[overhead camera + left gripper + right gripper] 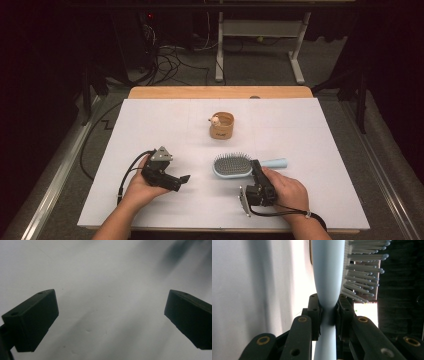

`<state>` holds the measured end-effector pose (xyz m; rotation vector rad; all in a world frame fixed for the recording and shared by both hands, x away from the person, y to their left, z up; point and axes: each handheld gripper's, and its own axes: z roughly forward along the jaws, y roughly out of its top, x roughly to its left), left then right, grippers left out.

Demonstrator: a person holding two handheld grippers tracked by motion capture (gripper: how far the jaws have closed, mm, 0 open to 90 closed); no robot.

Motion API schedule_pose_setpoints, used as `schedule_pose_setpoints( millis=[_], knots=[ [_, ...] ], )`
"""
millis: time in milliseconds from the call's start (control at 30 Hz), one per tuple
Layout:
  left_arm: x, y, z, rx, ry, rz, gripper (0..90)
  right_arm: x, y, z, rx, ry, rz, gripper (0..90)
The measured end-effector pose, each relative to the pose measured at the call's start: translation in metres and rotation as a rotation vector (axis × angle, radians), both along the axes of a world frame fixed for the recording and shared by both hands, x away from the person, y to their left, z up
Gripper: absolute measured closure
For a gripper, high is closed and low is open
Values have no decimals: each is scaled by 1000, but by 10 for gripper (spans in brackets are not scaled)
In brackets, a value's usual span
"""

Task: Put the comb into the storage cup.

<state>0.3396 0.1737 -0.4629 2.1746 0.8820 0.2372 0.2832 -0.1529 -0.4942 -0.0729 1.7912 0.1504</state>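
Grasping looks like the step in hand: the right gripper [256, 170] has its jaws clamped on the pale blue plastic hairbrush [235, 166], bristles up on the white surface [300, 135]. Left gripper [184, 179] waits open-jawed. Lifting likely follows.

On the white table [300, 130], the right gripper [256, 170] meets a light-blue hairbrush [235, 165] at its neck, seemingly clamping it. The left gripper [183, 179] hovers apart. A brown cup [222, 126] stands beyond.
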Motion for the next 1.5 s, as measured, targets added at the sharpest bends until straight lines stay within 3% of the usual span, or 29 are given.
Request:
schedule_pose_setpoints(
  millis=[200,433,667,1033,1267,1500],
  knots=[
    [-1,2,-2,-5,-16,19,0,2,-1,5,39,22,0,778],
    [0,2,-4,10,-10,27,2,3,-4,14,128,48,-19,778],
    [-2,1,-4,12,-26,29,4,3,-8,31,325,125,-24,778],
    [-2,2,-8,-12,-46,38,2,8,-22,50,581,224,-27,779],
    [-3,5,-10,-31,-40,48,0,12,-36,61,798,322,-22,779],
    [-4,6,-10,-54,-42,48,0,16,-53,67,987,392,-15,779]
  ],
)
